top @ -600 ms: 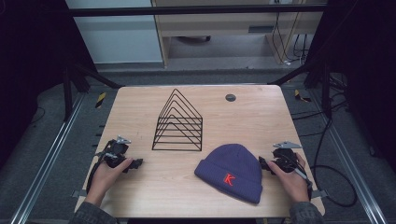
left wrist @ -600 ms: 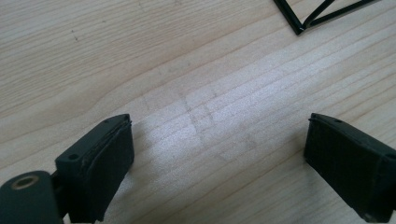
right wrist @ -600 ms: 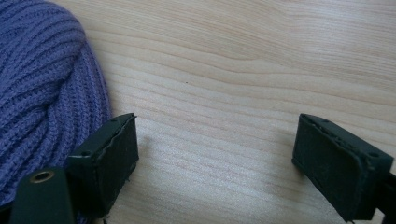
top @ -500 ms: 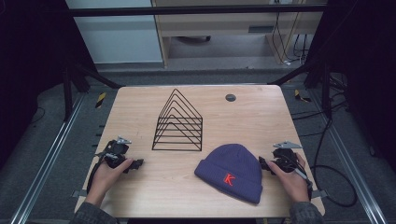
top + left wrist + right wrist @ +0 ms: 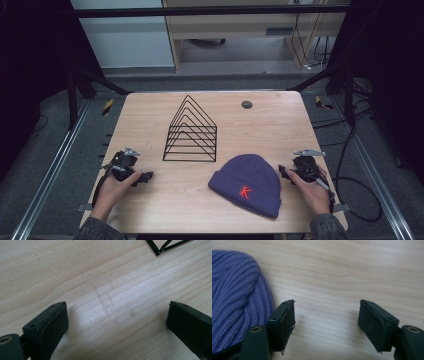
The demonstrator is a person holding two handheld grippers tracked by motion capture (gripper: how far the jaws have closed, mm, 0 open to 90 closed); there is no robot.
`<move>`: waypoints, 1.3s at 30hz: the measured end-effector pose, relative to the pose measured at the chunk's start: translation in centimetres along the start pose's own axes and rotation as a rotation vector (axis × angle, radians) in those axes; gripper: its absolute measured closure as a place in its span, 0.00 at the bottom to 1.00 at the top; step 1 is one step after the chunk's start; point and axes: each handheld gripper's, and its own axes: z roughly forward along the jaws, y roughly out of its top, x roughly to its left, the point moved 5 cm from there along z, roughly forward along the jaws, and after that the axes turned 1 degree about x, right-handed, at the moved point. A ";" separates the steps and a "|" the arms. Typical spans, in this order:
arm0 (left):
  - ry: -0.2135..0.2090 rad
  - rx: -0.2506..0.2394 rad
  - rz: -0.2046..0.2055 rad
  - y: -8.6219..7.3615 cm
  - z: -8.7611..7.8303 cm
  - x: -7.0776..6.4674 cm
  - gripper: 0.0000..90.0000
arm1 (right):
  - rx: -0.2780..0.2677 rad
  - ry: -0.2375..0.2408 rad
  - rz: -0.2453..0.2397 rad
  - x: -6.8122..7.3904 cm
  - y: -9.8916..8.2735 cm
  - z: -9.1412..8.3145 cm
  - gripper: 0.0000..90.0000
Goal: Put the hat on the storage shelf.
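We see a purple ribbed beanie (image 5: 247, 184) with a red K lying flat near the tabletop (image 5: 280, 125) front edge. Just right of it our right hand-held gripper (image 5: 283, 172) gapes empty; left of it, across bare wood, the left hand-held gripper (image 5: 146, 178) gapes empty. Behind the beanie stands a black wire rack (image 5: 191, 134).

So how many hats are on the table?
1. The purple hat lies on the near right part of the table, just beside the right tool; its edge also shows in the right gripper view.
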 end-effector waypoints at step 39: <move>-0.009 0.016 0.007 0.0 0.1 -0.3 0.00 | 0.160 0.210 -0.111 7.7 6.9 2.4 0.54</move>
